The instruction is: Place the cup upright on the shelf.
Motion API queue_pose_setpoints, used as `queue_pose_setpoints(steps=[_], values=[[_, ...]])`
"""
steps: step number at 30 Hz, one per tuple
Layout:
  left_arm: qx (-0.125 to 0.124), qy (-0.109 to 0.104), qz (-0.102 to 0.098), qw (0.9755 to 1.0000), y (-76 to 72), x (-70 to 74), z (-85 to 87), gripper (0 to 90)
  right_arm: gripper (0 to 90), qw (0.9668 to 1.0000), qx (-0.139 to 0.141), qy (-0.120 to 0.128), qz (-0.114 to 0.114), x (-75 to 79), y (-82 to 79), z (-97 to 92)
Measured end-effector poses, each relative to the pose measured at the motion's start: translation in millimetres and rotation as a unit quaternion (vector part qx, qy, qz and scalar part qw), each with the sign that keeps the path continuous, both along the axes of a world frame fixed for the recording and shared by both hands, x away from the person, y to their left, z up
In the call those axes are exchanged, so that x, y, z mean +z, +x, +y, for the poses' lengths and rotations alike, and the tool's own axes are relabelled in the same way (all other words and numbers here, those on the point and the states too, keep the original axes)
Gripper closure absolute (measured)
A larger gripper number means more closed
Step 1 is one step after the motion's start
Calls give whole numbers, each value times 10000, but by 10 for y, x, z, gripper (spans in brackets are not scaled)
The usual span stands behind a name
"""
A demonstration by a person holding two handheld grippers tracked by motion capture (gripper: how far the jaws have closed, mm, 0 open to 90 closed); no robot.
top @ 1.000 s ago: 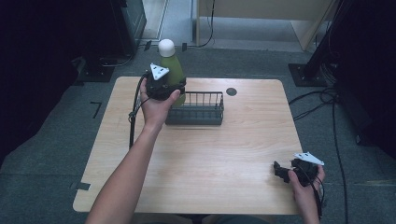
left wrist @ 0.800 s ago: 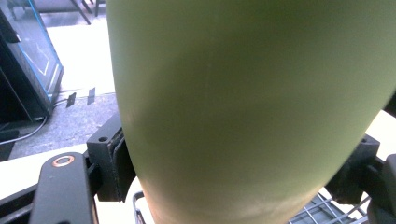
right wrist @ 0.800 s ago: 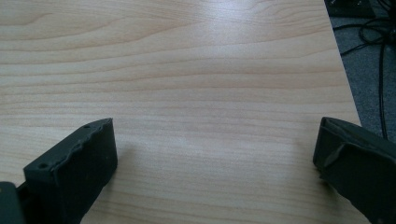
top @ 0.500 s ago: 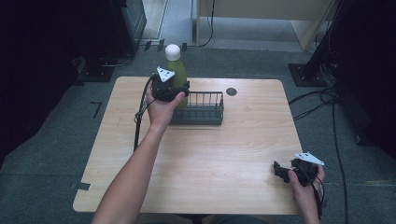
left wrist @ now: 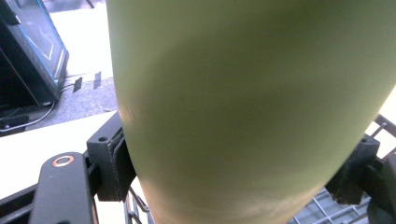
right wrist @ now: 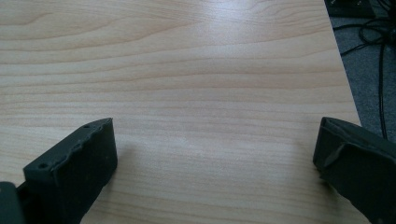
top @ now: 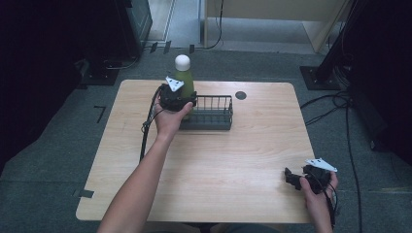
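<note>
Green metal bottle w/ white cap (top: 183,77) is held upright at left end of black wire basket (top: 212,112), clamped by left gripper (top: 176,97); right gripper (top: 293,177) is spread wide over light wooden table (top: 233,155), nothing held.
</note>
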State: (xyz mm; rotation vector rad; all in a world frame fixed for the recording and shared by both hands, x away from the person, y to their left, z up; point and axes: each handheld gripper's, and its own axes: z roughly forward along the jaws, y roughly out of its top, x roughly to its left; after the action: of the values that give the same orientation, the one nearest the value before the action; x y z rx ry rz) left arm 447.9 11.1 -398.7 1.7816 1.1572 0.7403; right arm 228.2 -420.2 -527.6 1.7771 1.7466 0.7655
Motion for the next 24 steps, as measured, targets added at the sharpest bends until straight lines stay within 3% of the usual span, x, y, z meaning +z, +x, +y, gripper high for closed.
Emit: queue_pose_setpoints(steps=[17,24], values=[[-21,-296,24,9996,-10,-30,81,199,0,10000,-1,3,-1,0,0,1],[-83,-285,47,9995,-6,-25,83,194,0,10000,-1,3,-1,0,0,1]])
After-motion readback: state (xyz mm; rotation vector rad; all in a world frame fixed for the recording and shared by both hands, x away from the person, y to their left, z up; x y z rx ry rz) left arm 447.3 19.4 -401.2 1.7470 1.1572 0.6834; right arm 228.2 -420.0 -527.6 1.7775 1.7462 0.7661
